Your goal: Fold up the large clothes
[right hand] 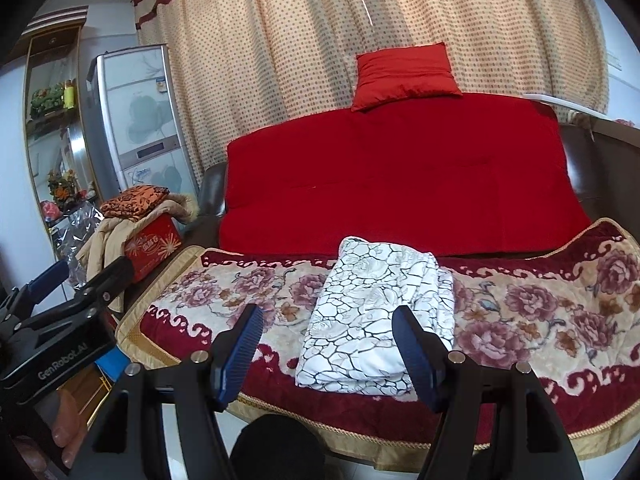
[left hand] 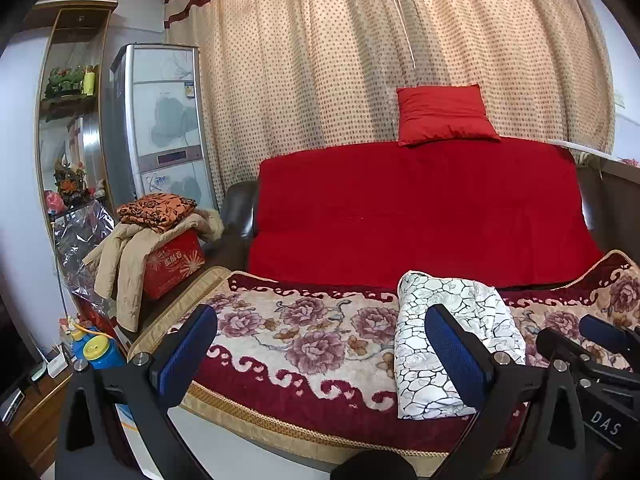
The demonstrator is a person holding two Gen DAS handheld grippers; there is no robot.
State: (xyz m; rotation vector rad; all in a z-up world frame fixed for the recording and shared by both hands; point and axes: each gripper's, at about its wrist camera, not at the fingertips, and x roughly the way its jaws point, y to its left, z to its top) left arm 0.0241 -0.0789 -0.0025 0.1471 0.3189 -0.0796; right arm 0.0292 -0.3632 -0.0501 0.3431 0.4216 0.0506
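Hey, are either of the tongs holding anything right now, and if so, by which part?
Nothing is held. The left tongs and right tongs both stand open and empty in front of the folded white cloth, which lies on the floral blanket.

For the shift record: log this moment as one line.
stage: fold done | white patterned garment: folded, lying on floral blanket | left claw: open, empty | right claw: open, empty, short of garment

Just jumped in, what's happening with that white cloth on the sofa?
The white patterned cloth lies folded into a compact bundle on the floral blanket covering the sofa seat. The left gripper and right gripper both hover in front of it, open and holding nothing. The fold looks finished.
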